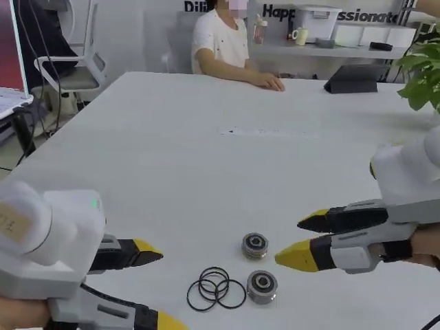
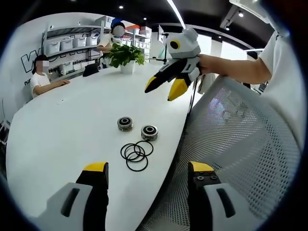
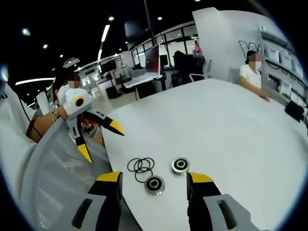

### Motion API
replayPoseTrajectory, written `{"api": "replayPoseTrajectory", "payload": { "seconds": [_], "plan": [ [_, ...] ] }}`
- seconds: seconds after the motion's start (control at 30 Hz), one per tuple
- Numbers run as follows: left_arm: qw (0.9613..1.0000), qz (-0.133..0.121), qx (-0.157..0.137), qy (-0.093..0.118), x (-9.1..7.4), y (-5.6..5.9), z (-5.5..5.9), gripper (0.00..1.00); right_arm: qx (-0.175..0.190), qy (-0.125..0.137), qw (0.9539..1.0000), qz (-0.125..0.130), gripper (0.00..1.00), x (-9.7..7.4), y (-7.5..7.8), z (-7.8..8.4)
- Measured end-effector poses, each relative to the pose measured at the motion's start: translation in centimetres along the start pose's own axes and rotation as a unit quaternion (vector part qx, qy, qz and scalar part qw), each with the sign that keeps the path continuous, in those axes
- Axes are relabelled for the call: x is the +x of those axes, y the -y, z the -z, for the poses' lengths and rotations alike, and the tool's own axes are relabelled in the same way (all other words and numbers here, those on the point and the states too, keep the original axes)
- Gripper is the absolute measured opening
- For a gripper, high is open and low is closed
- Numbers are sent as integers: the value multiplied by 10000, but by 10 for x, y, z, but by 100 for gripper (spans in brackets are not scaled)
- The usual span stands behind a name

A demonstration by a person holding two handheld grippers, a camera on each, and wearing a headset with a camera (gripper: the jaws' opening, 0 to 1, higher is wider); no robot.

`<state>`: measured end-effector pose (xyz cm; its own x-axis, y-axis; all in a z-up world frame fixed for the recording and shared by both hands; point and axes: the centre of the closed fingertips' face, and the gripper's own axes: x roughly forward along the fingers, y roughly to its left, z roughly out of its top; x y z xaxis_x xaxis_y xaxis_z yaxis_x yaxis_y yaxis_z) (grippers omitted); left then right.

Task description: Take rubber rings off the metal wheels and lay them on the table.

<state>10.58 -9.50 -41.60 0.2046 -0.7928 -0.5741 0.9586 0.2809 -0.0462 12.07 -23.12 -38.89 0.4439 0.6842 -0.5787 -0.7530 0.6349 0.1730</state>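
Note:
Two metal wheels stand on the white table (image 1: 206,151): one further off (image 1: 255,245) and one nearer (image 1: 262,286). Several black rubber rings (image 1: 215,289) lie overlapping flat on the table just left of the nearer wheel. My left gripper (image 1: 159,285) hovers open at the lower left, empty, left of the rings. My right gripper (image 1: 291,240) hangs open and empty just right of the wheels. The left gripper view has the rings (image 2: 136,154) and wheels (image 2: 125,123) (image 2: 149,132) ahead of the open jaws. In the right gripper view, one wheel (image 3: 154,184) sits between the jaws and the other wheel (image 3: 180,165) beyond it.
A person (image 1: 220,41) sits at the far side with a hand on the table. A dark stand (image 1: 352,81) and a green plant (image 1: 423,75) are at the far right. A mesh chair back (image 2: 231,144) is close by the table's near edge.

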Motion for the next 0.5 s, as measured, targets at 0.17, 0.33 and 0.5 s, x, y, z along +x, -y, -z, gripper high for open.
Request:
{"api": "replayPoseTrajectory", "payload": {
  "seconds": [0.17, 0.33, 0.5],
  "plan": [
    [10000, -31, -25, 41, -1, 1, -1, 64, 44, -167, 9999, 7, 64, -16, 0, 25],
    [9999, -67, -47, 66, -2, 0, -2, 64, 179, -284, 9994, 128, 71, -26, 5, 44],
    [9999, -86, -82, 65, -2, 0, -1, 65, 379, -374, 9982, 291, 74, -33, 8, 65]
  ]
}}
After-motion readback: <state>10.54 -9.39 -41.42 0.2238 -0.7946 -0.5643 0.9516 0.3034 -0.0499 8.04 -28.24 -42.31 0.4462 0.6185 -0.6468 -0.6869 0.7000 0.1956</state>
